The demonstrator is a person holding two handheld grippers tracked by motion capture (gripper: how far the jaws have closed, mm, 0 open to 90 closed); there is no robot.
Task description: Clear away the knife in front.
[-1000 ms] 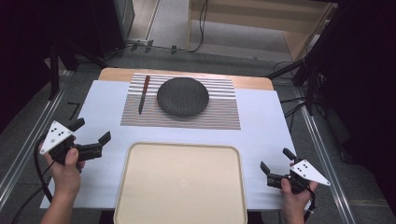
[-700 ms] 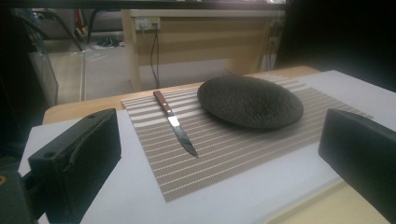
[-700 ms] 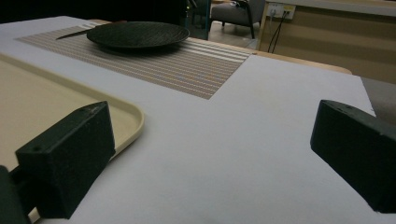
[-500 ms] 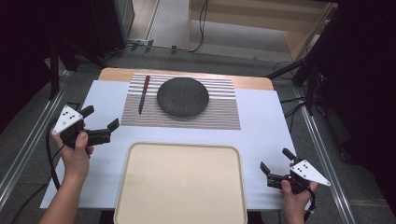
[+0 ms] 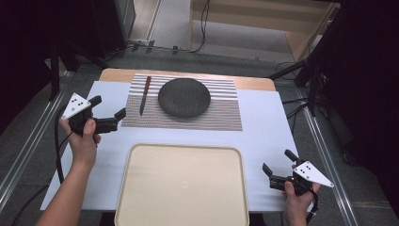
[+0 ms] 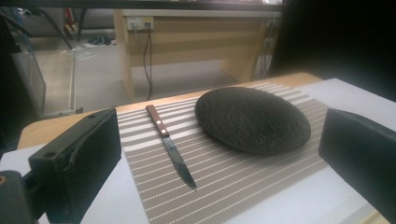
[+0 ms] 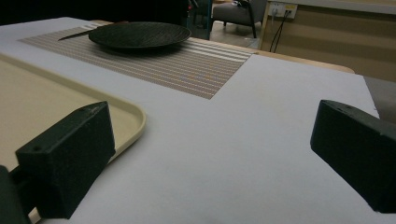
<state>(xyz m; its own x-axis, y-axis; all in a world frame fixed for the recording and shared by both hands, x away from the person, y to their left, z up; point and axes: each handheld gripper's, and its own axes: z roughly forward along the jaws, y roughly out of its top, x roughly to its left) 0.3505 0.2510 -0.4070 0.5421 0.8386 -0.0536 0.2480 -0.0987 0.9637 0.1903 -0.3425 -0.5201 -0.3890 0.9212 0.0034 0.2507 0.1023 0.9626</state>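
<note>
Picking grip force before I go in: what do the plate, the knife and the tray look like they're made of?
Plate: matte dark grey with a fine rough grain, probably stoneware or slate-look ceramic.
Knife: dull grey metal blade; reddish-brown handle with pale rivets, likely wood.
Tray: cream, smooth, with a rolled rim and rounded corners, apparently moulded plastic.

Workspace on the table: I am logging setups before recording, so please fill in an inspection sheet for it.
Surface: white table cover with a striped placemat at the far side.
Job's things: dark round plate and wooden-handled knife lie apart on the placemat; empty beige tray at the near edge.
Clutter: nothing seen.
Grippers: left gripper open, near the placemat's left edge; right gripper open, right of the tray.
Cables: one trails from the left gripper; others on the floor.
Surroundings: wooden desk behind the table.
</note>
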